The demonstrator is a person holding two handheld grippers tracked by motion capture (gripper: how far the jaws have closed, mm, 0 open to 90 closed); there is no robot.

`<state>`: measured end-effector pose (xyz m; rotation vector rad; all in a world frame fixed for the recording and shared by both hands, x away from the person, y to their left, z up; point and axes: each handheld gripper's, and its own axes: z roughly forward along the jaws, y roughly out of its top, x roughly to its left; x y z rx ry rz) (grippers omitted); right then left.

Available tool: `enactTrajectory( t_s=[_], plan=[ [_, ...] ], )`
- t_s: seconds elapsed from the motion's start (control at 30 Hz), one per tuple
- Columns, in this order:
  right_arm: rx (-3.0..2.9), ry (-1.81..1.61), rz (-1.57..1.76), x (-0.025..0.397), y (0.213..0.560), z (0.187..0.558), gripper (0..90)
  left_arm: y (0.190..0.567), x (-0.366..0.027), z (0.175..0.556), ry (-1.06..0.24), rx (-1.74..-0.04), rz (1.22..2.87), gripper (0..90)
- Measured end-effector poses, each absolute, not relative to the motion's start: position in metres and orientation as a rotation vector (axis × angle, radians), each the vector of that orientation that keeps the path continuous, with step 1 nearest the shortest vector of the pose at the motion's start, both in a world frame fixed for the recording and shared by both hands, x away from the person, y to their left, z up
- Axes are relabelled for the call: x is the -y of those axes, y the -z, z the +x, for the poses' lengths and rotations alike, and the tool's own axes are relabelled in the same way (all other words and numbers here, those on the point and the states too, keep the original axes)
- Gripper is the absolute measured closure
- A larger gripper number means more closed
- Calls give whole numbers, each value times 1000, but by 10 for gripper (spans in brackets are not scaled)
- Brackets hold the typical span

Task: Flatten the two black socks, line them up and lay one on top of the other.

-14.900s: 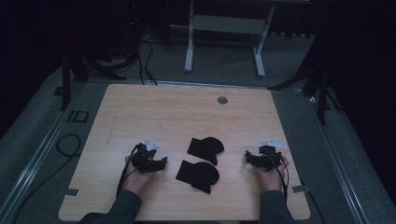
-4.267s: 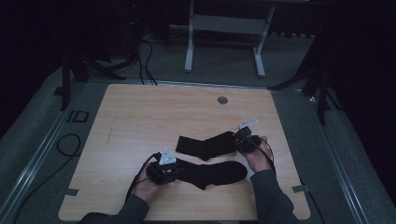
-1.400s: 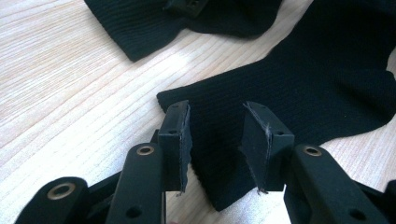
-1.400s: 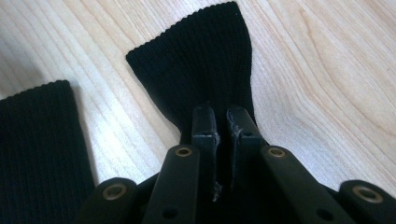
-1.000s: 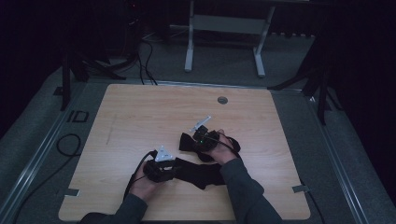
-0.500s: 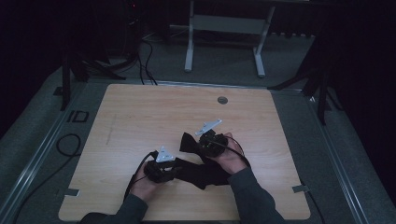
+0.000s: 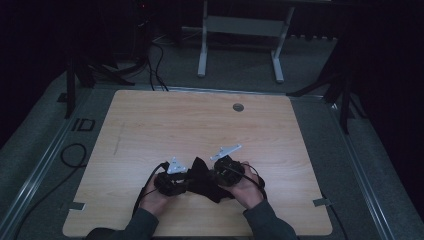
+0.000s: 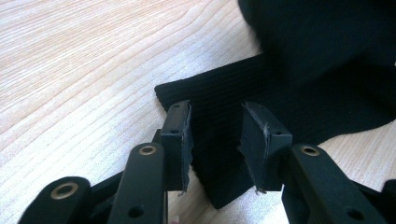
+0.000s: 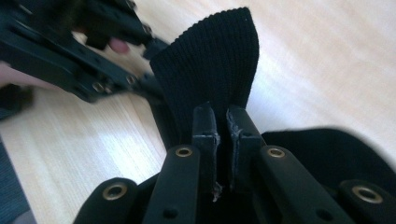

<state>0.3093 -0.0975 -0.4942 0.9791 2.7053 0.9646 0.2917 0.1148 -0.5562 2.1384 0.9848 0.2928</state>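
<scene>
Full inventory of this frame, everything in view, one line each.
Socks: two going by the gripper views, black ribbed knit, near edge of table between the tongs; one flat, one lifted.
Table: one, light wood, centre.
Grommet: one, grey, far side of tabletop.
Desk frame: one, grey, on floor beyond table.
Cables: several, black, floor at far left.
Left tongs: black, open, astride the flat sock's cuff.
Right tongs: black, shut on the lifted sock's cuff.
Hands: two, near edge.
</scene>
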Motion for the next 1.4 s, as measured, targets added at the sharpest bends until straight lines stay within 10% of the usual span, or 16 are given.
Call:
enactTrajectory(
  t_s=[1.4],
  plan=[
    [-2726, -969, 1078, 75, 525, 305, 818, 545, -142, 291, -286, -1077, 2029, 705]
  ],
)
